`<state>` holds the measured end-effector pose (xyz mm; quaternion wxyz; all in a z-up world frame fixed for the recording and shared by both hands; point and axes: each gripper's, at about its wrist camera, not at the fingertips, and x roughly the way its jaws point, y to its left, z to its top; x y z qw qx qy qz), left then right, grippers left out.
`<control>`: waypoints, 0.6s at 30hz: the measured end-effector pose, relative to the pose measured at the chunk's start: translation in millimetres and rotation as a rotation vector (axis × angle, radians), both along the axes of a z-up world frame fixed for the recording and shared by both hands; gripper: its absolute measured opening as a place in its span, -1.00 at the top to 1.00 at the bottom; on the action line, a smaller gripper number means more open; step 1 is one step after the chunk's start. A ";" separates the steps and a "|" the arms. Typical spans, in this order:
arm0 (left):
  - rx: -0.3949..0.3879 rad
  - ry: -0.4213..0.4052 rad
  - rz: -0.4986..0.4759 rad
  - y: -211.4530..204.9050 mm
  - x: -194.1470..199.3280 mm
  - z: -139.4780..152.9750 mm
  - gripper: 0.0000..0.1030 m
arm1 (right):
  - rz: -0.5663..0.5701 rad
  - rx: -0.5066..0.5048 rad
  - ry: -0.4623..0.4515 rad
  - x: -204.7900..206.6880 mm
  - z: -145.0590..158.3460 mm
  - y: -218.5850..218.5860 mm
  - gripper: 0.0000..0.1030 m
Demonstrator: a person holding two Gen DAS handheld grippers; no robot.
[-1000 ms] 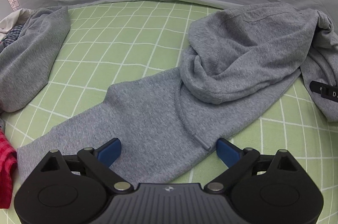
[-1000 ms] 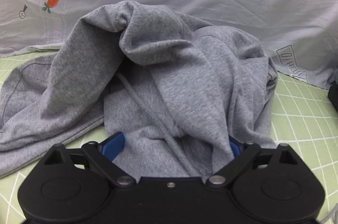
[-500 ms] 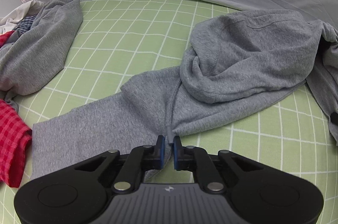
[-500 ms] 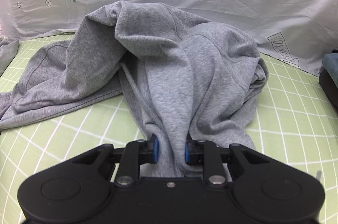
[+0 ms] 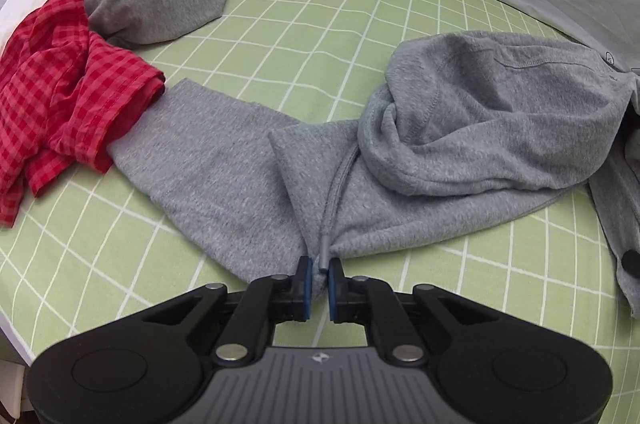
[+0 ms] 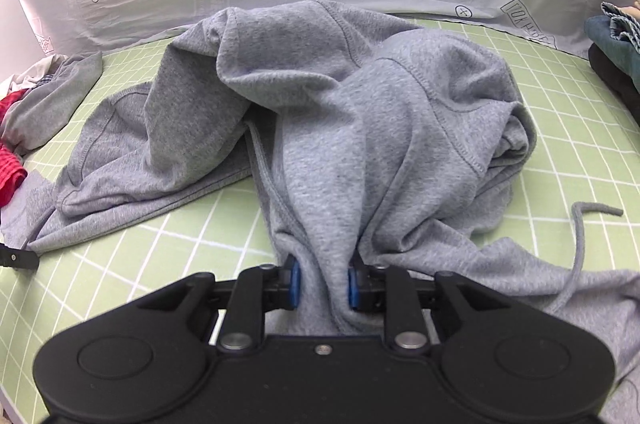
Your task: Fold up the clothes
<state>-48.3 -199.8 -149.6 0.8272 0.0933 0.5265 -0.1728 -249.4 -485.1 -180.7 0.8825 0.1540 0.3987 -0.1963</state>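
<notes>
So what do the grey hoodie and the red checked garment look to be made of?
Grey hoodie: looks like heathered cotton-blend sweatshirt knit, matte and slightly fuzzy, falling in thick soft folds with stitched seams.
Red checked garment: probably thin woven fabric, maybe cotton, given its printed or woven check, sharper creases and flat hem. Exact fibre of either can't be told.

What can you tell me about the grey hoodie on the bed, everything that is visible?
The grey hoodie is heathered fleece-like knit with stitched seams and a grey drawstring. It lies crumpled and unfolded on the green checked sheet, its hood bunched up. The left gripper pinches one edge beside the cord's tip; the right gripper clamps a thicker bunch. One sleeve reaches the red checked garment.
</notes>
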 end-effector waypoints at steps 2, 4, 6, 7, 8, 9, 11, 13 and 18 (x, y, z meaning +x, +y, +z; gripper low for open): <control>-0.001 0.001 0.002 12.7 -8.0 0.4 0.82 | 0.005 0.004 0.001 -7.1 -0.2 11.7 0.55; -0.002 0.005 0.002 24.2 -15.0 0.8 0.81 | 0.006 0.014 0.001 -13.1 -0.5 21.8 0.54; -0.005 0.015 0.001 33.7 -18.9 1.4 0.81 | 0.003 0.023 0.006 -16.8 -0.5 29.7 0.54; -0.004 0.022 -0.002 36.8 -19.0 1.2 0.81 | -0.002 0.027 0.011 -18.2 -0.3 33.4 0.54; -0.003 0.030 -0.007 39.5 -18.8 1.2 0.81 | -0.007 0.030 0.015 -19.6 0.1 37.4 0.54; -0.002 0.037 -0.015 41.3 -17.8 1.6 0.81 | -0.014 0.028 0.022 -20.2 0.5 41.4 0.54; -0.002 0.054 -0.027 43.8 -15.4 1.3 0.81 | -0.027 0.018 0.036 -20.7 1.2 49.2 0.46; -0.010 0.078 -0.032 46.8 -12.0 1.5 0.73 | -0.040 -0.022 0.074 -17.3 2.6 60.0 0.22; -0.035 0.097 -0.060 50.8 -5.6 7.6 0.66 | -0.018 -0.227 0.143 -3.5 14.9 92.9 -0.24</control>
